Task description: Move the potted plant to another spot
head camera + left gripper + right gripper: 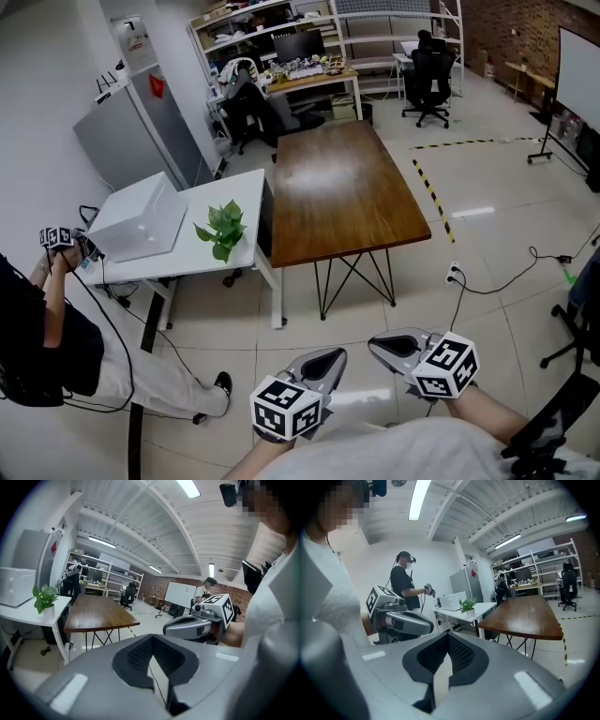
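Observation:
The potted plant point(222, 230), green leaves in a small white pot, stands on the white table point(246, 187) near its front right corner. It also shows far off in the left gripper view point(44, 599) and the right gripper view point(468, 605). My left gripper point(328, 358) and right gripper point(382, 343) hang side by side over the tiled floor, close to my body and well short of the table. Both are shut with nothing between their jaws point(152, 639) point(449, 638). Each gripper shows in the other's view, the right one point(187, 626) and the left one point(405, 623).
A white box point(141, 220) sits on the white table beside the plant. A brown wooden table point(342, 187) adjoins it on the right. A person point(47, 337) holding grippers stands at the left. Cables point(487, 286) cross the floor; a black chair point(429, 75) stands behind.

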`<state>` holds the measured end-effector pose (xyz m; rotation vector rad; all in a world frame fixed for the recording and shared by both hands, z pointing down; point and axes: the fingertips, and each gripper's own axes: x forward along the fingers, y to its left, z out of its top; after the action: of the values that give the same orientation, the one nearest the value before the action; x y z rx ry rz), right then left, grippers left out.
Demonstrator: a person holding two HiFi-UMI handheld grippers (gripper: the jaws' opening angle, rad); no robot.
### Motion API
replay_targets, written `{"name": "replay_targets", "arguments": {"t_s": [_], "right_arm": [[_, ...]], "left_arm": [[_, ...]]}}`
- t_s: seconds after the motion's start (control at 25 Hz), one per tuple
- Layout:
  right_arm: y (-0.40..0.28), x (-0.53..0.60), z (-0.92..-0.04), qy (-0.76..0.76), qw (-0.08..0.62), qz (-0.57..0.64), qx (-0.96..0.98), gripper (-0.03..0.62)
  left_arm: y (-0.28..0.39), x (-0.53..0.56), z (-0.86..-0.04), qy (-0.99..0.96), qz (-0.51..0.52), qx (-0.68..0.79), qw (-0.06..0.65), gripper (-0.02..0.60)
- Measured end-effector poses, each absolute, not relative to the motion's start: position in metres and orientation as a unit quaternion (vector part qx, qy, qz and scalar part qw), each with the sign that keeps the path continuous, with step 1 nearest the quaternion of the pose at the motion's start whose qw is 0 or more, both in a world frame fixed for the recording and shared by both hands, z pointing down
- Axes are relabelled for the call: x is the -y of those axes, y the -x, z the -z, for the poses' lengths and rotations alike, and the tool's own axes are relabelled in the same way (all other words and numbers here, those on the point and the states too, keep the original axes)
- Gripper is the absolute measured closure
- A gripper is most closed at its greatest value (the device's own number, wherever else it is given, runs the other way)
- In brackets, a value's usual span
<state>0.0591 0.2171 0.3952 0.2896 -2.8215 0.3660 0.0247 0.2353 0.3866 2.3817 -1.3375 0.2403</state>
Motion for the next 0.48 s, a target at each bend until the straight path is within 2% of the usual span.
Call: {"name": "replay_targets", "arguments": {"t_s": [0.48], "right_arm": [[-0.055, -0.225, -0.383, -0.109, 0.149, -0.113, 0.976, 0.589]], "left_arm": [[-0.010, -0.244, -0.373, -0.853, -0.080, 0.480, 0.191, 0.588]]}}
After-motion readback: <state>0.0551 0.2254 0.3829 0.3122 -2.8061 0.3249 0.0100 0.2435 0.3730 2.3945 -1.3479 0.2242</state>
